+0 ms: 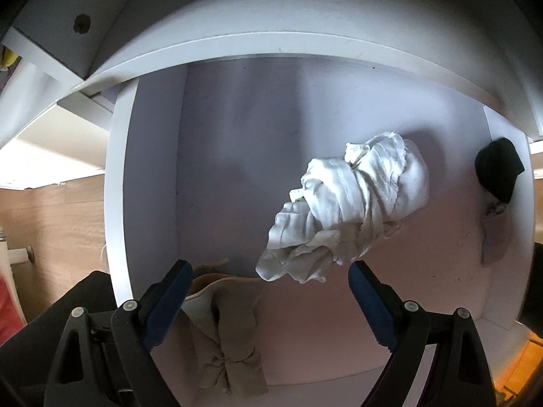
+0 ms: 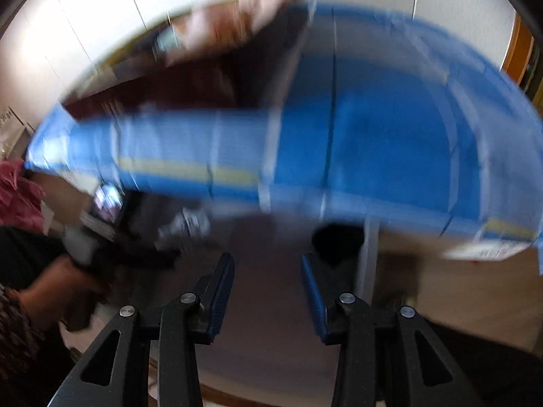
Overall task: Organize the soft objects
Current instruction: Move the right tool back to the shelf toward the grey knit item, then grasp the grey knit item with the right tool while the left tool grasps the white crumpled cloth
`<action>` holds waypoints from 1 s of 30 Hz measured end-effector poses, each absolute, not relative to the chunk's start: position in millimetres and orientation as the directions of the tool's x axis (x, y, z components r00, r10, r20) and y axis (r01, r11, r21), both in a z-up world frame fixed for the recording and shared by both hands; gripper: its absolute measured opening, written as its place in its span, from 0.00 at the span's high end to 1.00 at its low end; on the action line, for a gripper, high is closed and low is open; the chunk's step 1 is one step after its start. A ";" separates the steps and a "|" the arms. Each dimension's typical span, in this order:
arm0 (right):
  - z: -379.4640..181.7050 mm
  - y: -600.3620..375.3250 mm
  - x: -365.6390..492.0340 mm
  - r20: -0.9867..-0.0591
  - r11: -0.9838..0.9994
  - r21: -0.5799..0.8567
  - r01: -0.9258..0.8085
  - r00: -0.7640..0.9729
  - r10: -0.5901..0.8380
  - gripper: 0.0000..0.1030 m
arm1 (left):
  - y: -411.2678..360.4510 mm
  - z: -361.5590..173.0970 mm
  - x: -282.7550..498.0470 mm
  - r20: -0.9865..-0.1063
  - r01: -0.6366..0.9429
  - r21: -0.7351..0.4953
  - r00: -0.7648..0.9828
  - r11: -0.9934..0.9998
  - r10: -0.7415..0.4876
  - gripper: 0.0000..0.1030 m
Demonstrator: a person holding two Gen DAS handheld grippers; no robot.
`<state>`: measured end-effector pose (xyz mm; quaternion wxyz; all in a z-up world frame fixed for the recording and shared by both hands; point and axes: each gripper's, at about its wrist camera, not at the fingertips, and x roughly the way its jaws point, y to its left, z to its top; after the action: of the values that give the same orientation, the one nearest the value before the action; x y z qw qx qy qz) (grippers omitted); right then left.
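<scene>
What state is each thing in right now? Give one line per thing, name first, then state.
White cloth: knotted into a bundle, lying in the cubby.
Tan cloth: tied, lying at the cubby's front.
Black item: bunched by the right wall.
Cubby: open-fronted, holding all three.
Left gripper: open, empty.
Right gripper: jaws apart, empty.
Blue bag: blurred; state unclear.

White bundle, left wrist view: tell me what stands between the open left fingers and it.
Nothing visible does. The white bundle lies just ahead of the left gripper; the beige cloth sits lower left, off that line.
</scene>
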<state>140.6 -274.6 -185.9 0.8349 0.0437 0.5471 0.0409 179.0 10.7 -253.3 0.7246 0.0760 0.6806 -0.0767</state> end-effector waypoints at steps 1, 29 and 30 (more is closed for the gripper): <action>-203.5 -273.1 141.7 -0.931 0.995 0.096 -0.019 0.352 0.096 0.60 | 15.3 -255.6 176.6 -0.998 0.213 0.004 0.062 0.977 -0.009 0.09; -374.4 -290.6 173.9 -0.963 0.961 -0.263 -0.080 -0.030 -0.266 0.39 | 20.9 -241.3 162.3 -0.986 0.264 -0.019 0.153 0.964 -0.061 0.09; -374.7 -291.4 173.8 -0.963 0.962 -0.263 -0.079 -0.033 -0.266 0.39 | 19.6 -240.8 161.9 -0.986 0.273 -0.018 0.155 0.962 -0.063 0.09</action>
<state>173.8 -291.4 -374.7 0.6846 -0.1207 0.7156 -0.0683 161.9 19.6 -240.8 0.7555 0.0820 0.6405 -0.1111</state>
